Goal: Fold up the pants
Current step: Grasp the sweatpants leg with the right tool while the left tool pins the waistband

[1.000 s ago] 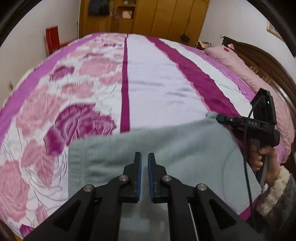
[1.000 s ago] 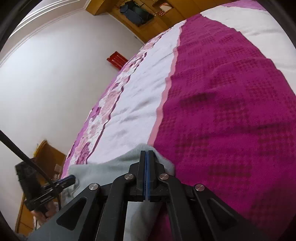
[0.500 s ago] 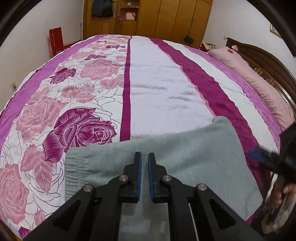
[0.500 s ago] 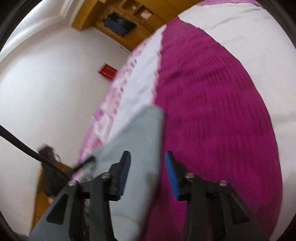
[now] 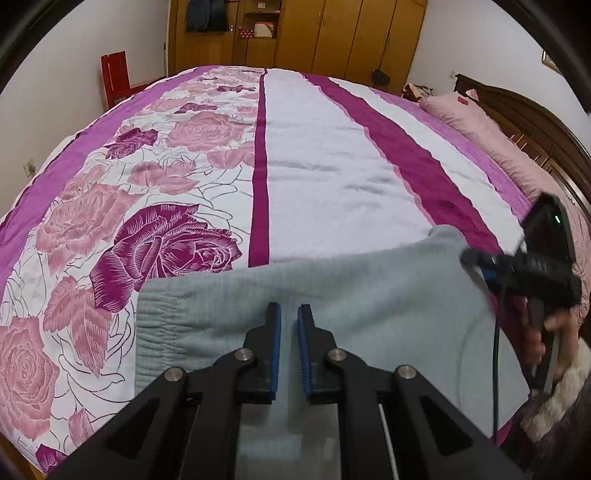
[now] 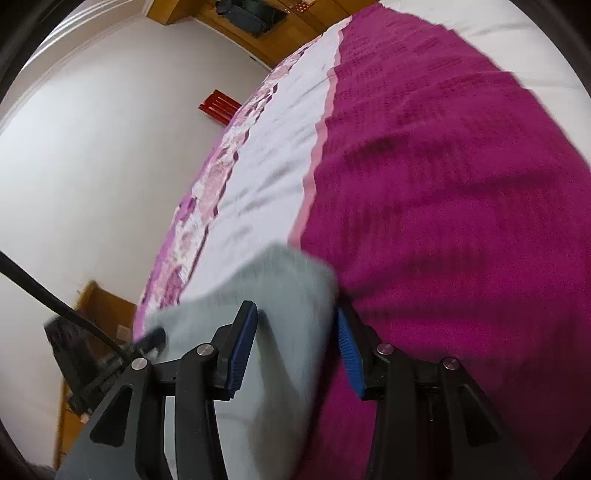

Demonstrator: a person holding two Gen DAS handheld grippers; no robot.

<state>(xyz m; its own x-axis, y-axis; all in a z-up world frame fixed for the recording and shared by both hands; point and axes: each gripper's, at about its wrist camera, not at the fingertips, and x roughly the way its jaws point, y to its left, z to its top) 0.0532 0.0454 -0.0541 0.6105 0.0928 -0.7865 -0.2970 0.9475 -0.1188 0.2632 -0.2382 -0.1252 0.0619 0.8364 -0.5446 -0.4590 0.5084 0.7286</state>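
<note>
Crosswise, the pants [image 5: 332, 306] are lying left-to-right, the wide-spread right gripper [image 6: 295, 347] straddling their far-right corner, the left gripper [image 5: 289, 347] hovering narrowly parted, empty, mid-cloth.

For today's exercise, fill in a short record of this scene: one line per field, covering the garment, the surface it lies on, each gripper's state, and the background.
garment: grey pants, folded flat, elastic waistband at the left
surface: bedspread with pink roses and magenta stripes
left gripper: narrow gap between its jaws, above the pants, gripping nothing
right gripper: jaws wide open, astride the pants' right corner, not clamping it
background: wooden wardrobe, pink pillow, red chair
</note>
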